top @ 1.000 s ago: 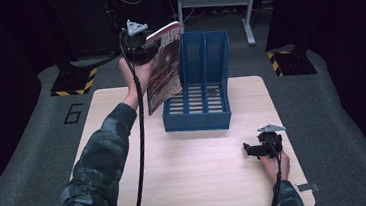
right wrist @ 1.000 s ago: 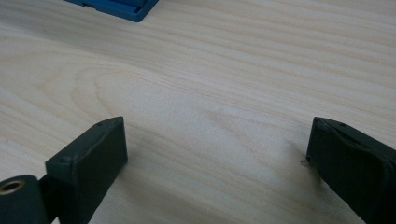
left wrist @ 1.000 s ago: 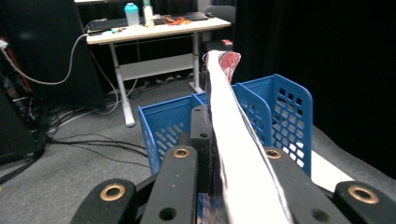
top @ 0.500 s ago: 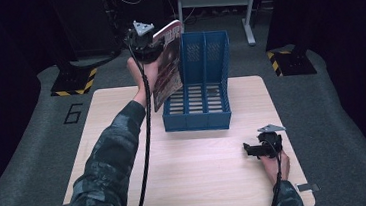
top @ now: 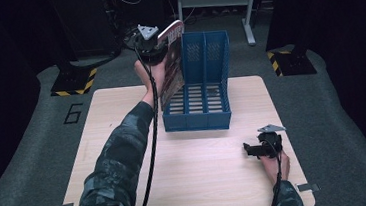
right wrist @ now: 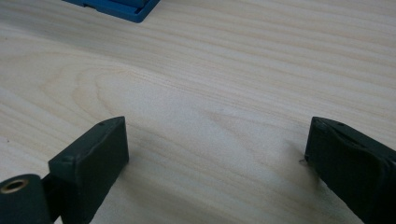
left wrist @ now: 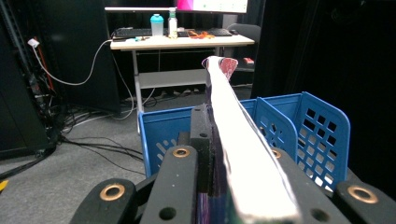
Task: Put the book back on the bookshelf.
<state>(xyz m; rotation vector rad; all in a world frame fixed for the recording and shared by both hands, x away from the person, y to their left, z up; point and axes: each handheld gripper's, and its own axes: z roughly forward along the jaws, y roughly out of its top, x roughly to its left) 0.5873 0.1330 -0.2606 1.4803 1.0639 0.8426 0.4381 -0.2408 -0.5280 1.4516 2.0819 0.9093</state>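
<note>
Left gripper [top: 158, 47]: I have it raised at the far left corner of the rack, its jaws clamped tight on a magazine.
Magazine [top: 172, 66]: I see it held upright on edge, leaning slightly, its lower part against the left wall of the blue file rack; in the left gripper view its pale edge [left wrist: 238, 140] runs up between my jaws.
Blue file rack [top: 200, 116]: standing on the far half of the wooden table [top: 128, 188], two open slots side by side.
Right gripper [top: 256, 149]: I have it resting low over the table near the right front, jaws spread wide with bare wood between them [right wrist: 215, 154], well apart from the rack.
</note>
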